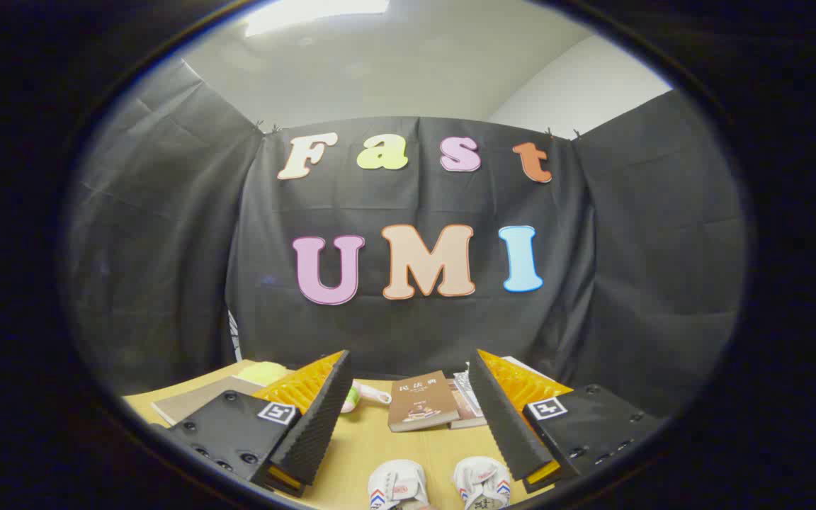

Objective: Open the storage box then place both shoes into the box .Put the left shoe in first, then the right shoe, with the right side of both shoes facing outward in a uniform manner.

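In the gripper view, the hand-held gripper point(408, 418) hangs above a light wooden counter point(372, 446) with its 2 fingers point(319, 418) spread wide apart and nothing between the ribbed black pads. Each finger carries an orange backing and a small square marker on its black mount. The 2 white shoes sit side by side on the counter low in the gap between the fingers, at 6 o'clock from the gripper's midpoint: the left-hand shoe point(398, 486) and the right-hand shoe point(482, 483), both with red and blue stripes, close together but apart. Which is the left shoe and which the right cannot be told. Beyond the fingers, at about 12 o'clock, lies a brown book point(422, 400), with more books point(466, 400) just beside it toward 1 o'clock, partly hidden by the right finger. At 10 o'clock, a flat grey-brown book point(195, 401) and a yellow-green object point(264, 372) lie behind the left finger.
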Demonstrator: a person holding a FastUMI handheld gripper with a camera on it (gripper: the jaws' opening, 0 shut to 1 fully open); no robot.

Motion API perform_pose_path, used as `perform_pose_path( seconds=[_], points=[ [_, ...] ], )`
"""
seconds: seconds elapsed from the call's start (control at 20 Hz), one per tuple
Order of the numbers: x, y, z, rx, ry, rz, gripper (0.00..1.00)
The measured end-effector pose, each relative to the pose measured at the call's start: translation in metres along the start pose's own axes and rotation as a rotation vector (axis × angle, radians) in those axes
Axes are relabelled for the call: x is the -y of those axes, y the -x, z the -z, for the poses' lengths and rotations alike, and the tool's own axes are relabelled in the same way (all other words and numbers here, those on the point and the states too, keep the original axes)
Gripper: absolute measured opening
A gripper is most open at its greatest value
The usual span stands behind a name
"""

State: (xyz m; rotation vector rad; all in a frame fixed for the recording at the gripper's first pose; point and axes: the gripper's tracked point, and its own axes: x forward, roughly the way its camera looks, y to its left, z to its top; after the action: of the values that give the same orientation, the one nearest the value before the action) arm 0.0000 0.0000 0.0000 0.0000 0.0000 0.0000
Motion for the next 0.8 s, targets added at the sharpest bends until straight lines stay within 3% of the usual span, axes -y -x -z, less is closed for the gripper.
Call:
perform_pose_path(
  seconds=[0.8],
  points=[
    [0.0, -0.006, 0.011, -0.034, -0.057, -0.032, 1.0]
  ],
)
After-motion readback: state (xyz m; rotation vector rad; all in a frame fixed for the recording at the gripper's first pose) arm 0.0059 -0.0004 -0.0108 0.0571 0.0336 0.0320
